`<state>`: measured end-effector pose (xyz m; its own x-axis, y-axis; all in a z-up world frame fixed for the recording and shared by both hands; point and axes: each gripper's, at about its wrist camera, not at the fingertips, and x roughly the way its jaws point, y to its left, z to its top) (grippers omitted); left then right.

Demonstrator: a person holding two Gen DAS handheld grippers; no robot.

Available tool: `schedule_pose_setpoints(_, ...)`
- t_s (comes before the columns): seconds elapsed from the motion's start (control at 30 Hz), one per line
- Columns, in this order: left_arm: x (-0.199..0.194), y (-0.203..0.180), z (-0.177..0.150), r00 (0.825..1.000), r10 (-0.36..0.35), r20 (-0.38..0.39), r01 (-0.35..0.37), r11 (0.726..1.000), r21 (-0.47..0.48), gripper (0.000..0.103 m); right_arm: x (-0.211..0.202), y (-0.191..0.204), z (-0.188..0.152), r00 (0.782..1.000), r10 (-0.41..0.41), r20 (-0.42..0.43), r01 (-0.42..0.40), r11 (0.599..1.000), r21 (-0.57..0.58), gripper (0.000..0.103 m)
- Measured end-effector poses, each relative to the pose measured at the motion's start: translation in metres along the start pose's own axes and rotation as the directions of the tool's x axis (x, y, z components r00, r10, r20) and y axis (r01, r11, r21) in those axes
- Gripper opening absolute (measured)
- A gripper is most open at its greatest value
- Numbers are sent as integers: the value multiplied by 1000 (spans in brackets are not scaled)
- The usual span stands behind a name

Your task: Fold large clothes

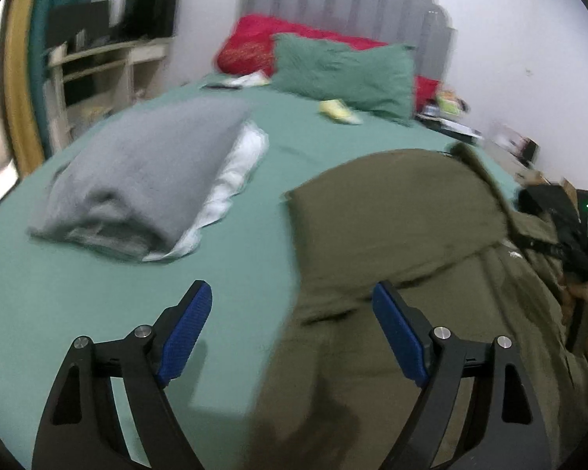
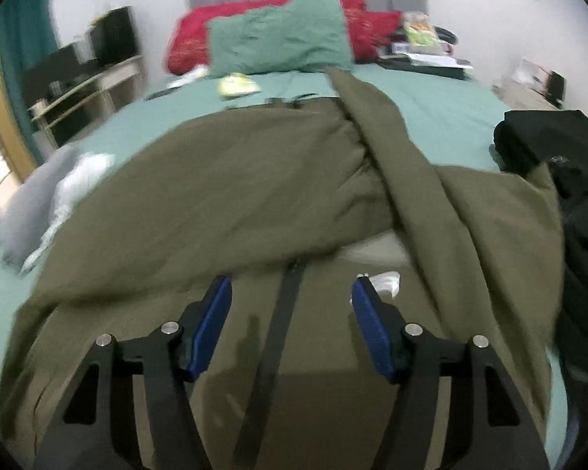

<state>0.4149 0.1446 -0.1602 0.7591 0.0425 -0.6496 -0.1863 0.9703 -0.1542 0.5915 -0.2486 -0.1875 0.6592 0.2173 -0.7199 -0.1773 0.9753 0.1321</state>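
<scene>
Spread across the near half of the green bedsheet (image 2: 431, 94), an olive-green jacket with a dark front zipper (image 2: 223, 180) lies rumpled, one sleeve thrown diagonally over its body. Above its zipper the right gripper (image 2: 292, 286) hangs with blue pads apart, grasping nothing. At the jacket's left edge the left gripper (image 1: 292, 293) is spread wide and empty. Beside it sits a folded grey garment (image 1: 145, 180) on white cloth (image 1: 239, 164); a black garment (image 2: 560, 164) lies to the right.

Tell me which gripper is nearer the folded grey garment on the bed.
Left. The left gripper hovers over the green sheet just short of the grey garment. The right gripper is over the olive jacket, with the grey garment off at its far left.
</scene>
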Motion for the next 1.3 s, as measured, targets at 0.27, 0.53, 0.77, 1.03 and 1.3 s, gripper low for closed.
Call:
schedule_pose_setpoints(0.27,6,43,11,999,-14,-37,11,995,-97,87,60,-35,9,999,20,-29,-9,940,341,4)
schedule_pose_setpoints(0.53,-24,30,12,998,-53,-13,52,997,-57,87,-78,8,-19,984,-172,49,162,974,158,3)
schedule_pose_setpoints(0.77,-43,26,10,997,-78,-28,77,996,-46,87,-97,-15,-113,939,-279,-200,306,945,114,4)
schedule_pose_setpoints(1.03,-37,20,10,999,-29,-42,29,1000,5,87,-135,-45,-138,943,-237,-233,279,945,168,45)
schedule_pose_setpoints(1.3,-20,13,10,993,-80,-87,78,997,-19,87,-132,-81,-89,967,-234,-98,244,964,102,69)
